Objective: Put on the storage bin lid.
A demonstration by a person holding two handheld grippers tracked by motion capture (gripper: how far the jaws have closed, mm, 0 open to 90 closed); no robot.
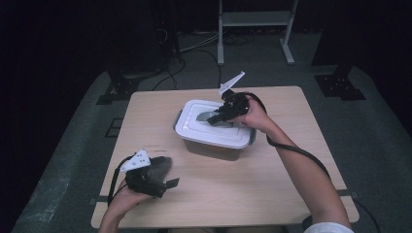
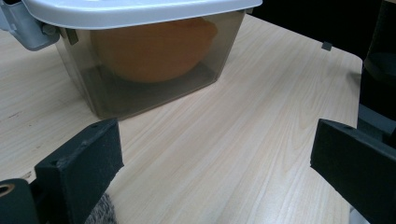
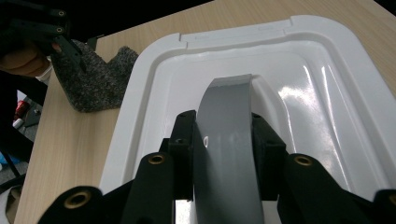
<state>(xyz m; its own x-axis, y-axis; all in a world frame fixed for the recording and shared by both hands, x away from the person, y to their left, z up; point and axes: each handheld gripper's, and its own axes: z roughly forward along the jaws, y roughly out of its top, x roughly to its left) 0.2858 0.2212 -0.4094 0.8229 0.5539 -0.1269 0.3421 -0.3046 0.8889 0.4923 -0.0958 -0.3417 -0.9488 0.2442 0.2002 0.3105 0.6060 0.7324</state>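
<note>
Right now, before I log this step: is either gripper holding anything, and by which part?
The right gripper clamps the grey handle of the white lid, across its width. The left gripper is open, holding nothing.

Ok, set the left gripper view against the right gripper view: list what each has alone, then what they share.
Left gripper view alone: the container's smoky clear wall with an orange round thing inside, a grey side latch, and the left gripper with its jaws wide apart over bare wood.
Right gripper view alone: the right gripper clamped on the lid's grey handle, plus a grey felt piece.
Shared: the white lid and the wooden table.
</note>
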